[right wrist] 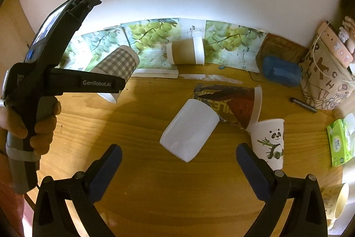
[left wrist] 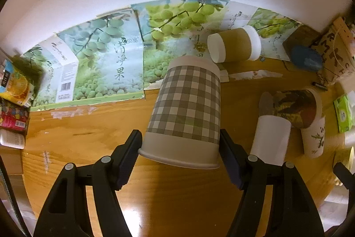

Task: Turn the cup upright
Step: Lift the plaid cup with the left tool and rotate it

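Between the black fingers of the left gripper (left wrist: 180,156) sits the checked cup (left wrist: 186,108), a grey-and-white gingham paper cup clamped just above its rolled rim. Its mouth points down and toward the camera, its closed base up and away, and it is tilted and lifted clear of the wooden table (left wrist: 88,137). From the right wrist view the same cup (right wrist: 117,63) slants in the air behind the left tool's finger, with the person's left hand (right wrist: 41,123) wrapped around the grey handle.

Over on the other side, the right gripper (right wrist: 178,170) hangs with its jaws spread wide and nothing between them. Just beyond it a plain white cup (right wrist: 188,132) lies on its side on the table. Touching that one, a dark printed cup (right wrist: 233,103) lies on its side too, and a panda cup (right wrist: 269,141) stands upright by the printed cup's rim.

Farther back a brown-sleeved cup (right wrist: 186,52) rests on its side by the grape-printed cardboard (right wrist: 230,41) propped along the wall. To the right are a blue case (right wrist: 280,73), a lettered paper bag (right wrist: 326,81), a dark pen (right wrist: 304,104) and a green tissue pack (right wrist: 339,143).
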Action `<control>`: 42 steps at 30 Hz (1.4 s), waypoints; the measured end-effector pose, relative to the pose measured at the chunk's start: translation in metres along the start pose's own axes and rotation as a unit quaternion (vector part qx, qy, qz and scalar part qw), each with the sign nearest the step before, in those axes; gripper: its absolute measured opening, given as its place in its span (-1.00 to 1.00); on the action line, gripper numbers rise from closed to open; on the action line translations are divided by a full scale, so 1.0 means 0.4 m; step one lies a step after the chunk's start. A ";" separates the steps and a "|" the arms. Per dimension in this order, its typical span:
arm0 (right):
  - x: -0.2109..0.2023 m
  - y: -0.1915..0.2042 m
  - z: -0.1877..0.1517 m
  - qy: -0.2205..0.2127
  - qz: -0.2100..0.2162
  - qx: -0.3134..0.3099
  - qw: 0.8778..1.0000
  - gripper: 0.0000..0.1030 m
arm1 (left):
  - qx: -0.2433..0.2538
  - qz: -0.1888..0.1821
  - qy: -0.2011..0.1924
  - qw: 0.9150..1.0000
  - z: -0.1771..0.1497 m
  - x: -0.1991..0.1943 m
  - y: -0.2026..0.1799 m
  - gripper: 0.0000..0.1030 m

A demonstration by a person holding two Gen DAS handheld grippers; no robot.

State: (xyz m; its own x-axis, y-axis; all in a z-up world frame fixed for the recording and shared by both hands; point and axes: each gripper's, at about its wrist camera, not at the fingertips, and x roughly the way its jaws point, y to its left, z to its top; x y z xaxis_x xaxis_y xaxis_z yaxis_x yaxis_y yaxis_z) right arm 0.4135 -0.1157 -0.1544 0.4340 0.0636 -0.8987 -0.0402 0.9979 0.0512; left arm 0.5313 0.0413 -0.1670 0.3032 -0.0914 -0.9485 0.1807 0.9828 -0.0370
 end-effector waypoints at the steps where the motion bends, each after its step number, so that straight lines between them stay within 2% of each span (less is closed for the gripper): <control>1: -0.008 0.002 -0.004 -0.002 0.001 -0.003 1.000 1.00 | 0.003 0.002 -0.004 1.000 -0.008 -0.011 -0.001 0.41; 7: -0.054 0.012 -0.035 -0.011 0.008 -0.017 1.000 1.00 | 0.016 0.012 -0.022 1.000 -0.056 -0.067 -0.019 0.41; 16: -0.113 0.015 -0.092 -0.025 0.021 -0.035 0.999 1.00 | 0.064 0.010 -0.081 0.995 -0.147 -0.173 -0.066 0.41; 26: -0.179 0.018 -0.170 -0.052 0.021 -0.068 0.996 0.99 | 0.153 -0.009 -0.138 0.978 -0.244 -0.254 -0.147 0.41; 33: -0.190 -0.003 -0.256 -0.053 0.033 -0.091 0.994 1.00 | 0.188 -0.030 -0.141 0.971 -0.288 -0.269 -0.190 0.41; 37: -0.197 -0.023 -0.302 -0.064 0.050 -0.096 0.992 0.97 | 0.218 -0.043 -0.146 0.964 -0.315 -0.276 -0.216 0.41; 42: -0.208 -0.045 -0.350 -0.077 0.064 -0.111 0.989 0.97 | 0.256 -0.068 -0.133 0.955 -0.353 -0.269 -0.247 0.41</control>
State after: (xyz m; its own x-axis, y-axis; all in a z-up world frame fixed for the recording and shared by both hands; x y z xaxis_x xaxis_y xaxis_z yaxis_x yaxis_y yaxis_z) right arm 0.2522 -0.1407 -0.1416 0.5444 0.2074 -0.8128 -0.2932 0.9549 0.0472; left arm 0.3489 -0.0233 -0.1057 0.4584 -0.3174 -0.8302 0.6492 0.7575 0.0689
